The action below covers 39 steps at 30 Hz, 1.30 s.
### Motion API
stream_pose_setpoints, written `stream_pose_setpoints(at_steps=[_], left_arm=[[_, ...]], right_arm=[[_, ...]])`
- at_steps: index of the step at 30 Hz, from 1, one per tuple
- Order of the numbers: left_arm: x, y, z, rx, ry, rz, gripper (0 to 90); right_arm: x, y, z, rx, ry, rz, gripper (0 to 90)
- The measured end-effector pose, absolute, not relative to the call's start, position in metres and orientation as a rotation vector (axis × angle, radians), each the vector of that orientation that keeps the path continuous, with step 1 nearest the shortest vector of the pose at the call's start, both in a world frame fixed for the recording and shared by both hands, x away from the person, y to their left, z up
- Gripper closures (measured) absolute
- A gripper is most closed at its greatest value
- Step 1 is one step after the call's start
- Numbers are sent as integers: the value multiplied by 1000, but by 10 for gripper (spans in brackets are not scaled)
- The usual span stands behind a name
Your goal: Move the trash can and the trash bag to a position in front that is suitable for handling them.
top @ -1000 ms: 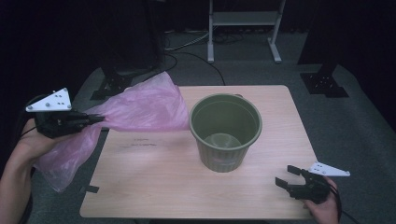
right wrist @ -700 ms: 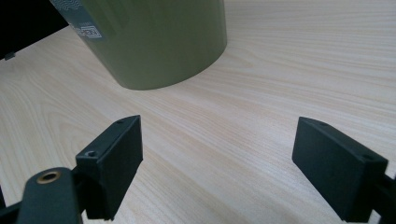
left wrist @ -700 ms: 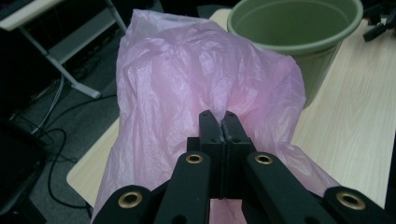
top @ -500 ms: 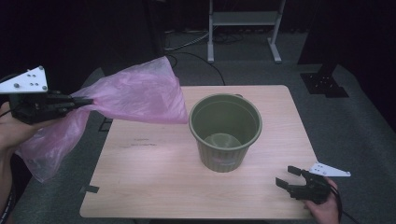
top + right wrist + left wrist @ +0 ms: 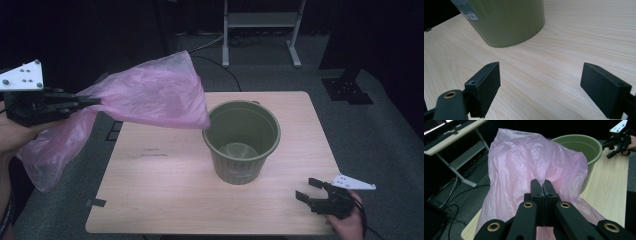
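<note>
A thin pink plastic bag (image 5: 150,95) hangs in the air left of the table, one end drooping past the table's left edge. My left gripper (image 5: 92,101) is shut on a pinch of the bag (image 5: 534,162), held up at the far left with its jaws pointing right. An olive-green bucket (image 5: 242,142) stands upright and empty at the middle of the wooden table (image 5: 165,195); the bag's far end overlaps its rim. My right gripper (image 5: 308,190) rests low at the table's front right corner, open, with bare wood between its fingers (image 5: 486,82). The bucket (image 5: 506,20) stands just ahead of it.
A metal stand (image 5: 260,25) and cables lie on the dark floor behind the table. A desk frame (image 5: 451,147) stands off the table's left side. A black tape mark (image 5: 96,203) sits near the front left corner.
My left gripper has risen and drifted left, lifting the pink bag higher off the table. The right gripper has stayed put.
</note>
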<state>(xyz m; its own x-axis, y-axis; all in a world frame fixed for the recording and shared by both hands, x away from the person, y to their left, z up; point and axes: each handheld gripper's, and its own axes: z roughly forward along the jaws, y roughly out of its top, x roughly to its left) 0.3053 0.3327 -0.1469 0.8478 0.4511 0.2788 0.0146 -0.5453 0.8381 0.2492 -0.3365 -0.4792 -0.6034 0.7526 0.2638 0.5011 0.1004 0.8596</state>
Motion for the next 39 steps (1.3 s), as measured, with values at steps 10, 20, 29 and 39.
stream_pose_setpoints(at_steps=[10, 20, 29, 39], left_arm=[[308, 303, -137, 2100, 249, 577, 895], [317, 268, -128, 2116, 174, 559, 895], [324, 247, -135, 2184, 121, 515, 894], [341, 222, -153, 2324, 83, 443, 891]], right_arm=[[248, -338, -479, 1250, 2134, 1503, 154], [247, -342, -478, 1248, 2124, 1508, 154], [245, -345, -478, 1244, 2115, 1513, 154], [246, -346, -478, 1246, 2114, 1514, 154]])
